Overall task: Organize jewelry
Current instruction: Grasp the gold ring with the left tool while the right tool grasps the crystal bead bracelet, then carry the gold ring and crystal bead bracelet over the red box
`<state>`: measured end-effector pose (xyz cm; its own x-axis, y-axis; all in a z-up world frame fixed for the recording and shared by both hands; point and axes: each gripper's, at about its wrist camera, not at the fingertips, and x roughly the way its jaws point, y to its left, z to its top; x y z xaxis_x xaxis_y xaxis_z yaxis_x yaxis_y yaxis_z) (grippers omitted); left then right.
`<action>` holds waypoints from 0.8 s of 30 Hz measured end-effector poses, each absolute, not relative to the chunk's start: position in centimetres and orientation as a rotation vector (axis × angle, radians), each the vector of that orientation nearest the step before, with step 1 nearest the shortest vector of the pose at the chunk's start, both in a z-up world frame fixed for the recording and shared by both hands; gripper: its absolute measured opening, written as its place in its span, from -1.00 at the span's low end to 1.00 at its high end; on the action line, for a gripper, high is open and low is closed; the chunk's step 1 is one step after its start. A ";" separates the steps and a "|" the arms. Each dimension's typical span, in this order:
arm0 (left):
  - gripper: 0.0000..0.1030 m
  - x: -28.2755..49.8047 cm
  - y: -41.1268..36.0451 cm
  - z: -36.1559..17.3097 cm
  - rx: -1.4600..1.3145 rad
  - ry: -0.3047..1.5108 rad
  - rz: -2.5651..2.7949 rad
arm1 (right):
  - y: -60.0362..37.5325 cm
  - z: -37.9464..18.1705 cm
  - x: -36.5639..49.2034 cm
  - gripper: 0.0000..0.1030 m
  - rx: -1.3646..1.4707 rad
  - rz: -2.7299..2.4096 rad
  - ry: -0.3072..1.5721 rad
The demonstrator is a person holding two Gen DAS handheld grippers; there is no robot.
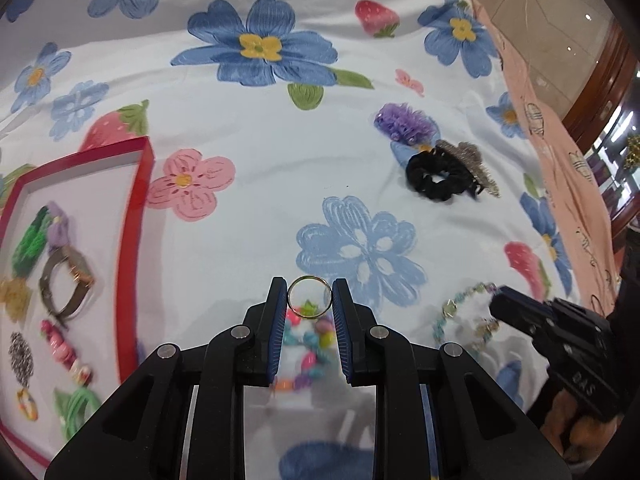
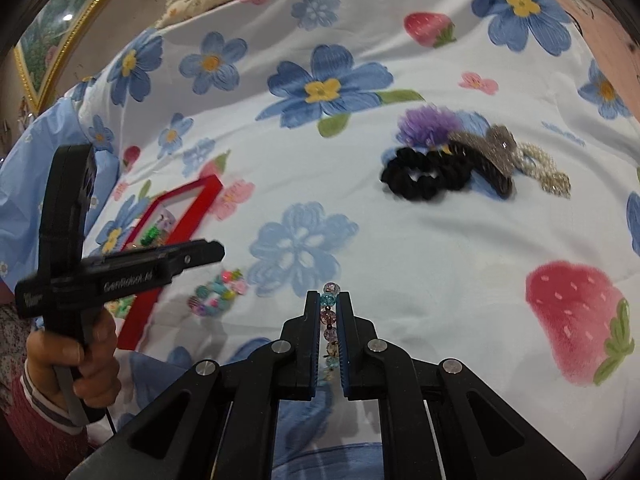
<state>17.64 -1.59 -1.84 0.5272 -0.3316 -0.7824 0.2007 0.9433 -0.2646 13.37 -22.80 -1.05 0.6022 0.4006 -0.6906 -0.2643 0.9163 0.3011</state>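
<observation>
In the left wrist view, a thin gold ring (image 1: pixel 309 295) is pinched by its outer edges between the blue pads of the left gripper (image 1: pixel 309 298), whose fingers are drawn in narrow around it. The ring is judged light, rigid and slippery; an edge-on grip like this could let it pop free, so a steady squeeze across its widest part is called for. Below the fingers a colourful bead bracelet (image 1: pixel 308 344) is seen lying on the cloth. At the left, the red tray (image 1: pixel 136 216) is already stocked with hair ties, a watch and small trinkets. Farther off, a black scrunchie (image 1: pixel 436 178) is heaped with a purple one and a glittery clip. The right gripper (image 1: pixel 498 300) is seen at the right edge, beside a pale beaded bracelet (image 1: pixel 466 320).

In the right wrist view, the right gripper (image 2: pixel 329 300) is closed almost fully on that strand of glassy beads, the beaded bracelet (image 2: pixel 329 320), which hangs down between the fingers. The strand is judged light, limp and smooth, best held on a single bead. The left gripper (image 2: pixel 218 250) is held by a hand (image 2: pixel 88 364) above the tray. The surface is a soft, rumpled bedsheet (image 2: pixel 440 248) printed with blue flowers and strawberries; a gilt picture frame (image 2: pixel 60 32) is glimpsed in the room beyond.
</observation>
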 end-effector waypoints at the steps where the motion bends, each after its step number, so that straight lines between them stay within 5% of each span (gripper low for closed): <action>1: -0.59 17.3 -1.4 -1.6 -0.152 0.959 -0.321 | -22.6 -0.8 13.4 -0.86 0.175 0.393 0.836; 24: -0.59 9.3 8.7 1.6 -0.223 0.886 -0.158 | -13.4 4.2 12.0 -0.86 0.106 0.604 0.759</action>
<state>9.25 8.69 1.58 0.6235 -0.2284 -0.7478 0.0447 0.9652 -0.2575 12.05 -13.36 4.19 0.5662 0.5495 -0.6144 -0.4753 0.8266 0.3012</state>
